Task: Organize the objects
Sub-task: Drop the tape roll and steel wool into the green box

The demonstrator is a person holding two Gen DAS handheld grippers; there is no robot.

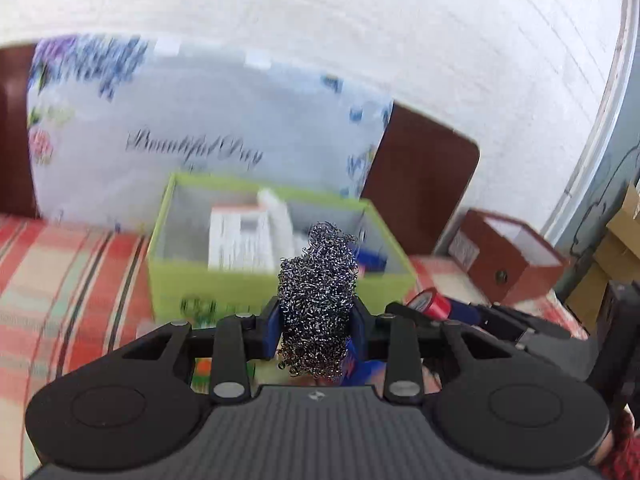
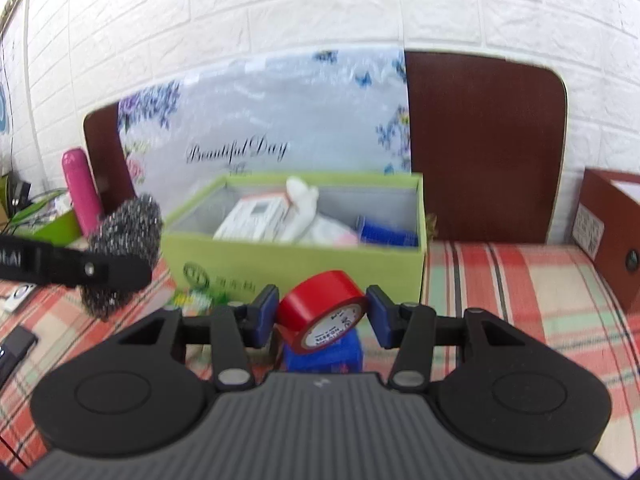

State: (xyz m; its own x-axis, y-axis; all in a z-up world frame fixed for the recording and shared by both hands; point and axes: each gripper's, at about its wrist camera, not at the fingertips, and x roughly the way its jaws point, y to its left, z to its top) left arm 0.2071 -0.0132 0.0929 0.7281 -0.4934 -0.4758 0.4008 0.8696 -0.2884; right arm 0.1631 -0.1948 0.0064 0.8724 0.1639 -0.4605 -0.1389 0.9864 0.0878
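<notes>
My left gripper [image 1: 316,322] is shut on a steel wool scrubber [image 1: 318,296], held up above the checked cloth in front of the green box [image 1: 168,276]. From the right wrist view the same scrubber [image 2: 124,236] shows at the left in the left gripper [image 2: 116,270]. My right gripper [image 2: 322,316] is shut on a red tape roll [image 2: 322,312], lifted just before the green box [image 2: 296,264]. The red tape roll [image 1: 430,304] also shows at the right of the left wrist view. The box holds a white carton [image 2: 256,218], a white bag [image 2: 316,220] and a blue item [image 2: 386,234].
A floral bag [image 2: 280,120] leans on a brown headboard [image 2: 480,140] behind the box. A brown drawer box [image 2: 612,236] stands at the right, a pink bottle [image 2: 80,188] at the left. A blue pack [image 2: 332,356] lies on the checked cloth [image 2: 520,300] under the tape.
</notes>
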